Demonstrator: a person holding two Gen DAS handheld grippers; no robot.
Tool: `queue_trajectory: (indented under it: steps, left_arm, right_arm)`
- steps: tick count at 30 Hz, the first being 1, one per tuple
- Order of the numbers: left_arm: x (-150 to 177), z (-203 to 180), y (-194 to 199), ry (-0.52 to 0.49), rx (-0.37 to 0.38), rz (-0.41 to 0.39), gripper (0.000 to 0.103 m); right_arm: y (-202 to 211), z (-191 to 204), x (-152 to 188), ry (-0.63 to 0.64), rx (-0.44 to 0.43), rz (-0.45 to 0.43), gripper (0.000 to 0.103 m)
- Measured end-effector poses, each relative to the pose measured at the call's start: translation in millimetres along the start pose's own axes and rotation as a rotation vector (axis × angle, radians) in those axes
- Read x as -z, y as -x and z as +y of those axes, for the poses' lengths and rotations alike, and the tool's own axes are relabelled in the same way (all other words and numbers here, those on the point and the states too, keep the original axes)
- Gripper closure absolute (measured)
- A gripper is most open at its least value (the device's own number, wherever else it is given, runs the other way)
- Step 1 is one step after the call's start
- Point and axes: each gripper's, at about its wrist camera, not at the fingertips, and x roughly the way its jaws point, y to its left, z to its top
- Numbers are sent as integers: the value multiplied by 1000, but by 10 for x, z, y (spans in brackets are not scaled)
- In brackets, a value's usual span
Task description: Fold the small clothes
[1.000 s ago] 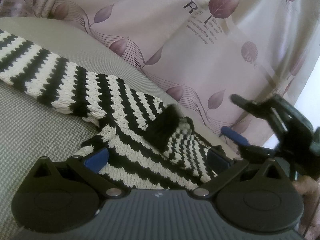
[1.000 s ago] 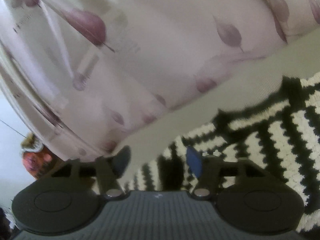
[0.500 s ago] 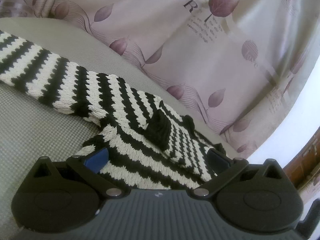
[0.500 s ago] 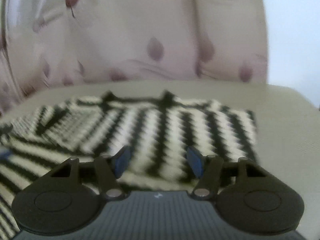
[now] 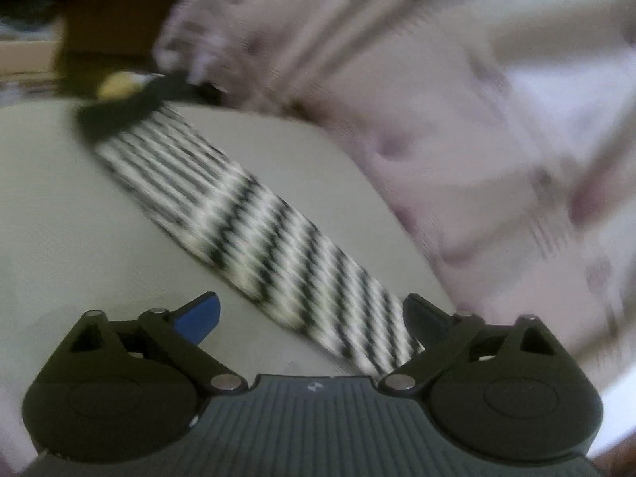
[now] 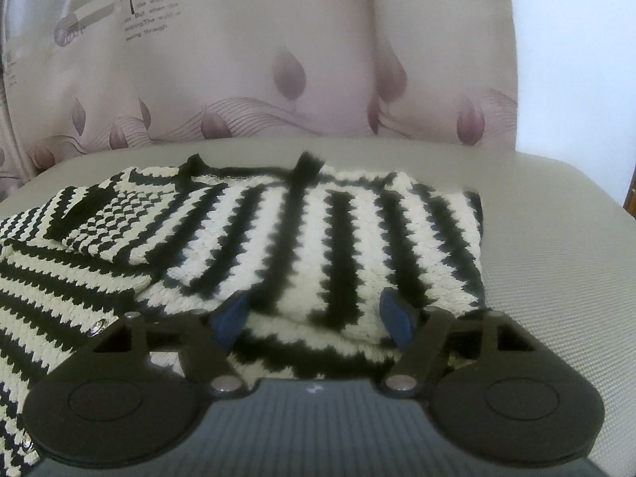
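On the grey tabletop (image 6: 556,238) lies the striped knit garment (image 6: 318,230), partly folded. Above its near edge, the right gripper (image 6: 314,318) is opening, pressing nothing. Over its sleeve (image 5: 254,222), the left gripper (image 5: 310,318) stands wide, closing slightly, also without a grip.

So the count: one black-and-white striped knit sweater (image 6: 318,238), with one long sleeve (image 5: 254,230) stretched out across the one grey cushion (image 6: 556,246). One leaf-print curtain (image 6: 278,59) behind. Two grippers, left (image 5: 314,316) and right (image 6: 314,318), and two metal snaps (image 6: 97,328) on the sweater's edge.
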Motion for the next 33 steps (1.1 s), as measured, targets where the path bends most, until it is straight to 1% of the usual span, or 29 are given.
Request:
queue_trajectory:
  steps: [2,3,6,7,10,13,14,16,17,18,19,20,23,24,26,28,31,33]
  left_arm:
    - [-238,263,13,78,-40,-11,11]
    - [-342,385,10,123,-49,-11,15]
    - [-569,684,-22,240,-42,-8,33]
    - [-640,748,-56,262,-35,1,37]
    - [-821,854,-148,306,-18,24,37]
    - [-905,886,-204,331,-14,18,37]
    - [-903,874,-226,322,-16,14,38]
    - [-923,852,-282,301,-35,9,56]
    - [-909,842,-317,289,-42,12,63]
    - [-901,837,-350,273,-53,16,85]
    - [-895,829,-383,245,-81,19,97]
    - [-877,819,-396,221,-109,10,98]
    - [-846,652,-351,135,-145,-68,98]
    - [-840,559,-327,104,-141,-89,98]
    - [-845,287,-263,24,-110,-132,98]
    - [-844,-5,-205,-35,-68,-157,98]
    - [-805,-510,-134,-117,21,-172,98]
    - [-744,-851,-97,-159,85,-168,98]
  right_arm:
    - [-5,-8,2,-4,-2,1,30]
    - [-5,-7,2,-3,-1,0,30]
    - [0,-5,3,3,3,1,30]
    - [1,0,3,7,6,3,29]
    - [-1,25,4,21,14,6,27]
    - [-5,47,3,32,21,10,27]
    - [-5,45,3,35,21,11,27]
    - [-5,44,4,37,22,12,27]
    - [-4,42,5,36,20,12,27]
    - [-3,42,5,36,20,12,27]
    - [-4,47,6,36,20,12,27]
    - [-1,44,7,35,20,12,27]
    - [3,28,8,27,13,9,27]
    - [4,7,8,14,5,7,27]
    - [23,-57,11,-23,0,-7,27]
    - [78,-135,23,-73,2,-41,27]
    - [180,-287,52,-163,-2,-102,27]
    - [245,-380,78,-216,-7,-142,27]
